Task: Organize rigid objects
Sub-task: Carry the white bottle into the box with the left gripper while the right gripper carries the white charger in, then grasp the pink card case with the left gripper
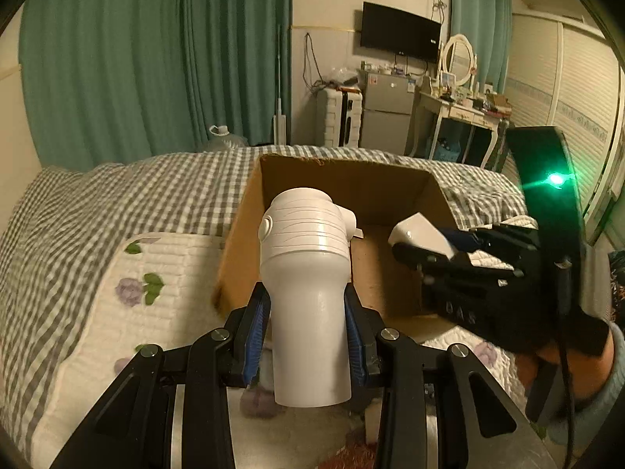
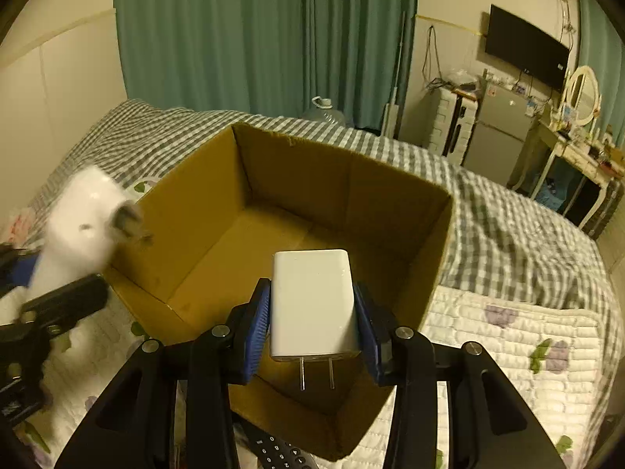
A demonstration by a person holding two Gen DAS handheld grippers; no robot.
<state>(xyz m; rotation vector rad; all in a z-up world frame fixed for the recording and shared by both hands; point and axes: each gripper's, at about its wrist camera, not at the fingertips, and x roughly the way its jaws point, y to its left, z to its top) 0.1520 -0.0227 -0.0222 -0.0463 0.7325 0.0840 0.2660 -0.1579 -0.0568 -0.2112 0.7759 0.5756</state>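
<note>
Cardboard box point(image 2: 297, 179) sits open before me; my left claw point(image 1: 306, 308) grips a white bottle point(image 1: 304, 273), my right claw point(image 2: 312, 312) a charger point(image 2: 312, 301).

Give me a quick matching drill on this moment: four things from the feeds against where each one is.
Things:
1. bottle
2. charger
3. box
4. remote

Places:
A. open on the bed
B. between the left tool's pads
C. on the bed by the box's near corner, under the right tool
D. between the right tool's pads, prongs toward the camera

Pairs: 1-B, 2-D, 3-A, 4-C
</note>
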